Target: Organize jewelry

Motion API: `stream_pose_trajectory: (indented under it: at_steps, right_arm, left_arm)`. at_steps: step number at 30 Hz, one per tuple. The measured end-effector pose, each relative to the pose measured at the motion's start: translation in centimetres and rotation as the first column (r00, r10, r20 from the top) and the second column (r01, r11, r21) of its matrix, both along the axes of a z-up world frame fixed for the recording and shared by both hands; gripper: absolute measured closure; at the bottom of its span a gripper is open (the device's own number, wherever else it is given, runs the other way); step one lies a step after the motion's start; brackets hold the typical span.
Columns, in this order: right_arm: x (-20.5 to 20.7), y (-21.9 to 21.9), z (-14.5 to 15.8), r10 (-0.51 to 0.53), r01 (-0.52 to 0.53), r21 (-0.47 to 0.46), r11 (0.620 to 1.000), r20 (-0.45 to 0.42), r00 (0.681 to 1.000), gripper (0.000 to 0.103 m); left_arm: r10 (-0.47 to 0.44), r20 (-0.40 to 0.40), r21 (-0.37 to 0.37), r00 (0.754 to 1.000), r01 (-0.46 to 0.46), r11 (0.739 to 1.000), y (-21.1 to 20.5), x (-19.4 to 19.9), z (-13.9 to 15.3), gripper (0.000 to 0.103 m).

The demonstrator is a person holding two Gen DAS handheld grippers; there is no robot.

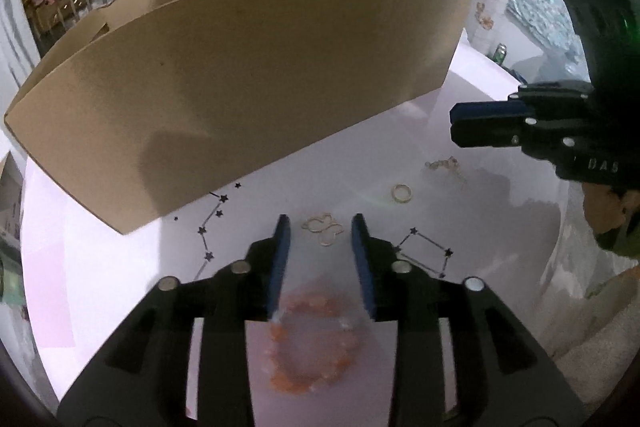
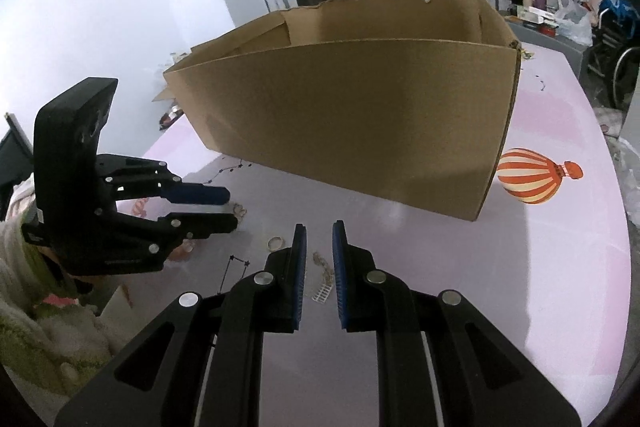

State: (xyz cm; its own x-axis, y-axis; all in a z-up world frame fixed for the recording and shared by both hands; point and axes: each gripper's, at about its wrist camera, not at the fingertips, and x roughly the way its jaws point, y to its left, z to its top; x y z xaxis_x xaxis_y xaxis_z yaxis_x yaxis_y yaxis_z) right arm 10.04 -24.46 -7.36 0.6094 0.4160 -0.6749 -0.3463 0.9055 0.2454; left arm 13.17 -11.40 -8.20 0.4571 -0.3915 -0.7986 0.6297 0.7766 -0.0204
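Note:
My left gripper [image 1: 320, 223] is open above the pink table; an orange bead bracelet [image 1: 312, 343] lies under its fingers and gold hoop earrings [image 1: 323, 227] lie just past its tips. A gold ring [image 1: 401, 193] and a gold chain [image 1: 444, 163] lie further right. My right gripper [image 2: 319, 231] is open and empty, low over the gold chain [image 2: 323, 275]. The ring also shows in the right wrist view [image 2: 275, 243]. The left gripper appears in the right wrist view [image 2: 228, 209], and the right gripper in the left wrist view [image 1: 454, 125]. A big open cardboard box [image 1: 248, 91] stands behind.
The cardboard box [image 2: 360, 115] fills the far half of the pink table [image 2: 520, 267], which has printed star lines and a hot-air balloon picture [image 2: 536, 175]. A window railing with hanging clothes is behind. A person's sleeve is at the left edge.

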Motion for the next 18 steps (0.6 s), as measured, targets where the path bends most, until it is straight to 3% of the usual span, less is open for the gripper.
stream_pose_trajectory:
  at_steps: [13,18]
  right_arm:
    - [0.3,0.9,-0.3,-0.031,0.03,-0.031,0.999,-0.023,0.999,0.089]
    - [0.6,1.1,-0.3,-0.027,0.026,-0.045,0.999,-0.023,0.999,0.089]
  left_arm:
    - [-0.065,0.039,0.006,0.997,0.065,0.998,-0.2,0.0,0.1,0.071]
    - [-0.083,0.043,0.0,0.996,0.083,0.997,-0.7,0.1,0.0,0.076]
